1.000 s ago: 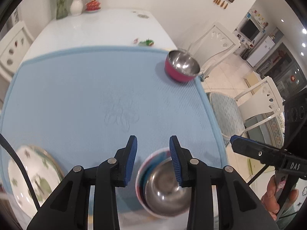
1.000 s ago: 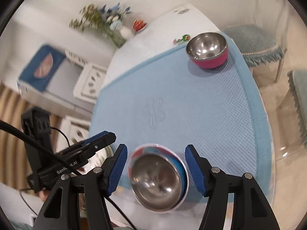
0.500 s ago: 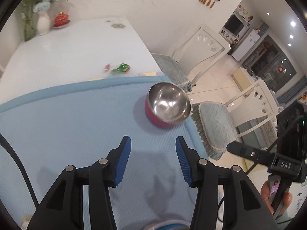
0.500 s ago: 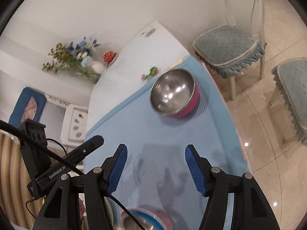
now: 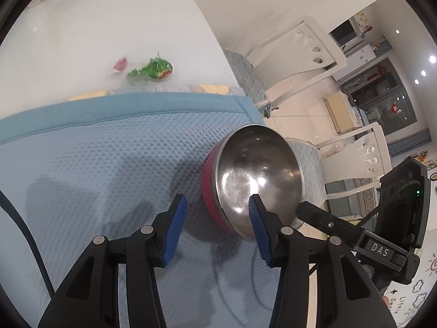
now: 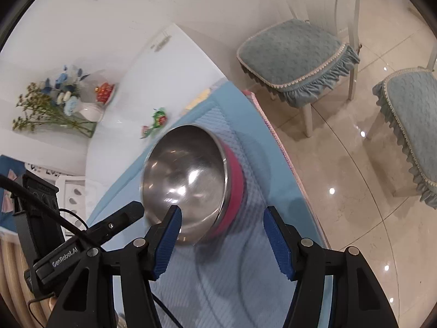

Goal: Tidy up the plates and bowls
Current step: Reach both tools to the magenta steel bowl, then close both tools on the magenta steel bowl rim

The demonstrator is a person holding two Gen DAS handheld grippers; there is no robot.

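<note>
A steel bowl with a pink outer wall (image 5: 259,169) (image 6: 185,169) sits near the far right corner of the blue mat (image 5: 109,164) (image 6: 232,273). My left gripper (image 5: 217,199) hovers at its near left side, its jaws closing. The bowl's rim shows between them, the right finger (image 5: 258,227) over the inside, and neither pad presses on it. My right gripper (image 6: 222,209) stands open at the bowl's near right side. Its left finger (image 6: 168,240) is over the steel inside and its right finger over the mat. Nothing is gripped.
The mat lies on a white table (image 5: 95,27) whose right edge runs just beyond the bowl. Green and red sweet wrappers (image 5: 153,69) lie past the mat. A vase of flowers (image 6: 68,104) stands at the far end. Cushioned chairs (image 6: 295,41) stand on the tiled floor.
Both grippers moved forward from the stacked bowls at the near edge to the pink bowl. The stack and the plate have left view. The left jaws stand a little wider.
</note>
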